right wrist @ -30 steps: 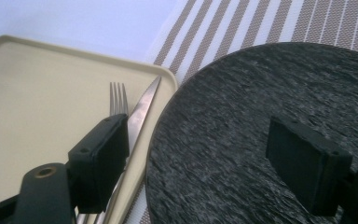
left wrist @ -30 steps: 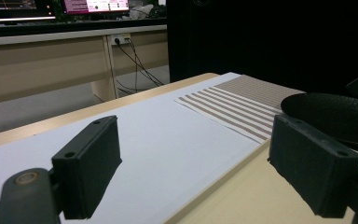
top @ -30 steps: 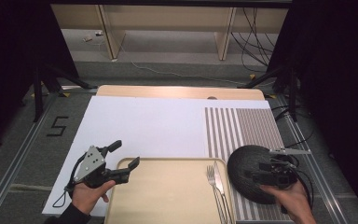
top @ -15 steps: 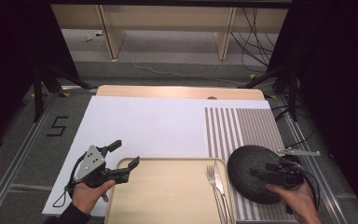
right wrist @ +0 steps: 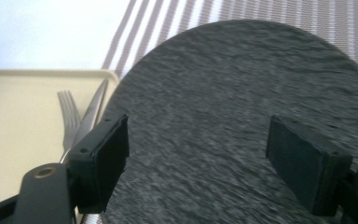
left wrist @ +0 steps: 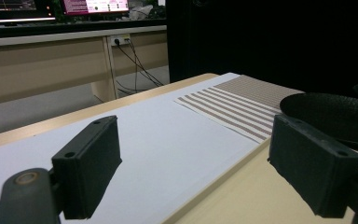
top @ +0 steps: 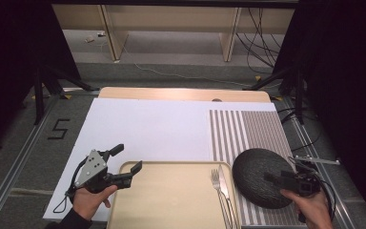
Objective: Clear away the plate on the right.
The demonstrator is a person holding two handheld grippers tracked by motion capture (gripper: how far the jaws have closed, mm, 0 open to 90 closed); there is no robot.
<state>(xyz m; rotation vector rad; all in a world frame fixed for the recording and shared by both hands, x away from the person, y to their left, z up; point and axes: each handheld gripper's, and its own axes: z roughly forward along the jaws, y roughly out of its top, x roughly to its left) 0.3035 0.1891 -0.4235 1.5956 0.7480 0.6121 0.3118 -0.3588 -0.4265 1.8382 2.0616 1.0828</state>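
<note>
- Dark round plate (top: pixel 259 177) sits on the striped placemat (top: pixel 248 131), right beside the beige tray (top: pixel 171 200), its left edge about touching the tray's right rim.
- Right gripper (top: pixel 286 180) is over the plate's right side, jaws spread wide. In the right gripper view the plate (right wrist: pixel 223 116) lies under both pads (right wrist: pixel 105 163), nothing pinched.
- Fork (top: pixel 216 183) and knife (top: pixel 223 183) lie side by side along the tray's right edge, just next to the plate.
- Left gripper (top: pixel 124 164) hangs at the tray's top-left corner, jaws wide apart too, one jaw over the tray rim, the other over the white sheet (top: pixel 143 129). Holding nothing.
</note>
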